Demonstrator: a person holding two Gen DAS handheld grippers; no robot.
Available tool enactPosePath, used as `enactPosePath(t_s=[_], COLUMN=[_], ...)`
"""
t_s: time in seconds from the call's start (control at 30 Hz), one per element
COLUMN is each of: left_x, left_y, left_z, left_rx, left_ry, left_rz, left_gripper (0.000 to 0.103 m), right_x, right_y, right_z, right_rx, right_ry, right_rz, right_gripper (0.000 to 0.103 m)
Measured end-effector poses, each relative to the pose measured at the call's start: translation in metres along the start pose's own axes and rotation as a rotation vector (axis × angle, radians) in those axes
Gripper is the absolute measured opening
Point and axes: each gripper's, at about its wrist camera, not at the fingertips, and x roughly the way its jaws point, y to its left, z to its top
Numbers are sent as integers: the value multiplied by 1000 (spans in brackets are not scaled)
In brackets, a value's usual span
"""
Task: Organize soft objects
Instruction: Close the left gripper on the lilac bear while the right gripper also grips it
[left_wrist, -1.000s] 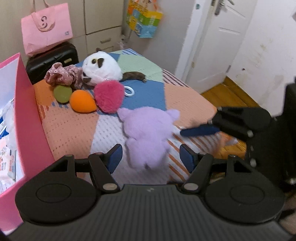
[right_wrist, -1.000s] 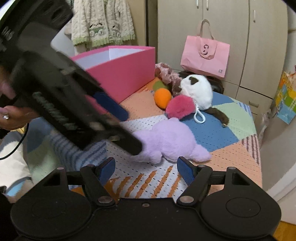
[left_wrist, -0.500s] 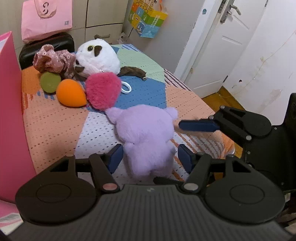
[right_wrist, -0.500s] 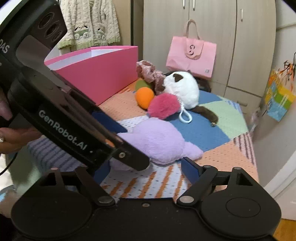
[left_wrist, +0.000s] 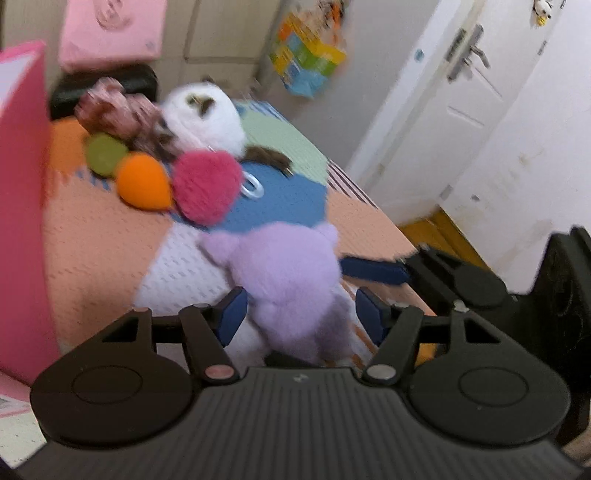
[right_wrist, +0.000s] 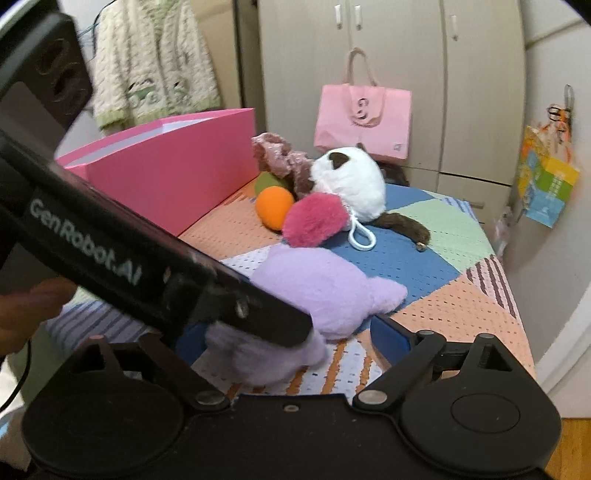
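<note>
My left gripper (left_wrist: 297, 314), fingers apart, straddles the purple plush (left_wrist: 291, 280) on the quilt (left_wrist: 92, 251) at 6 o'clock. Looks light, squashy; I'd pinch mid-body. Right gripper (right_wrist: 291, 338) apart too, around its 3 o'clock side.
</note>
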Motion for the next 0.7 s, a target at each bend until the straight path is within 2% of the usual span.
enactPosePath(t_s=[0.07, 0.27, 0.4, 0.53, 0.6, 0.7], left_x=[-2, 3, 7, 9, 10, 10], left_y=[1, 2, 1, 1, 2, -1], left_z=[-3, -4, -7, -10, -11, -15], left_rx=[2, 4, 16, -6, -35, -52], left_ry=[-54, -135, -135, -128, -125, -139], left_rz=[42, 85, 98, 78, 57, 68], left_gripper=[66, 64, 62, 53, 49, 47], right_x=[3, 7, 8, 11, 10, 9], right_y=[0, 7, 11, 14, 13, 11], right_z=[-4, -11, -15, -17, -19, -23], right_rx=[14, -36, -44, -34, -10, 32], right_ry=[-13, -73, -113, -127, -141, -158], right_rz=[-6, -49, -79, -97, -109, -109], right_gripper=[96, 96, 95, 84, 82, 79])
